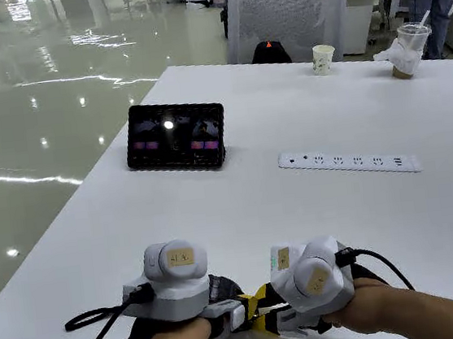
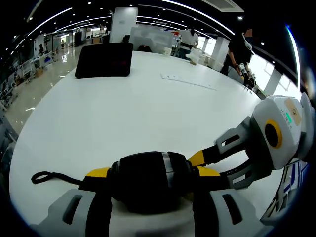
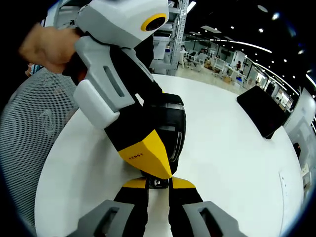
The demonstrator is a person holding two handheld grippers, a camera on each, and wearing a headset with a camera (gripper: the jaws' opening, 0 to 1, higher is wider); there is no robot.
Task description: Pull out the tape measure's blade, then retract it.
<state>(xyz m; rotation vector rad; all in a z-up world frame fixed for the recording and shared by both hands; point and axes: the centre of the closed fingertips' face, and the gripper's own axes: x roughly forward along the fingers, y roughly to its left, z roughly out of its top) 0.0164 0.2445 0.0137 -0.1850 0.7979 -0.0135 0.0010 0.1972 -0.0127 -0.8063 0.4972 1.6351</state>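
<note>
A black tape measure (image 2: 150, 180) is clamped between the yellow pads of my left gripper (image 2: 153, 173), just above the white table (image 2: 128, 113). Its black wrist strap (image 2: 49, 177) trails off to the left on the tabletop. My right gripper (image 3: 159, 183) is shut on the small metal hook (image 3: 158, 183) at the blade's end, right against the case (image 3: 170, 123). Hardly any blade shows between the hook and the case. In the head view both grippers meet at the table's near edge, the left gripper (image 1: 244, 306) tip to tip with the right gripper (image 1: 268, 308).
A dark tablet (image 1: 175, 136) stands propped at the middle left. A white power strip (image 1: 348, 160) lies to the right of it. A paper cup (image 1: 323, 58) and a plastic cup (image 1: 409, 44) stand at the far edge, with a mesh chair (image 1: 286, 11) behind.
</note>
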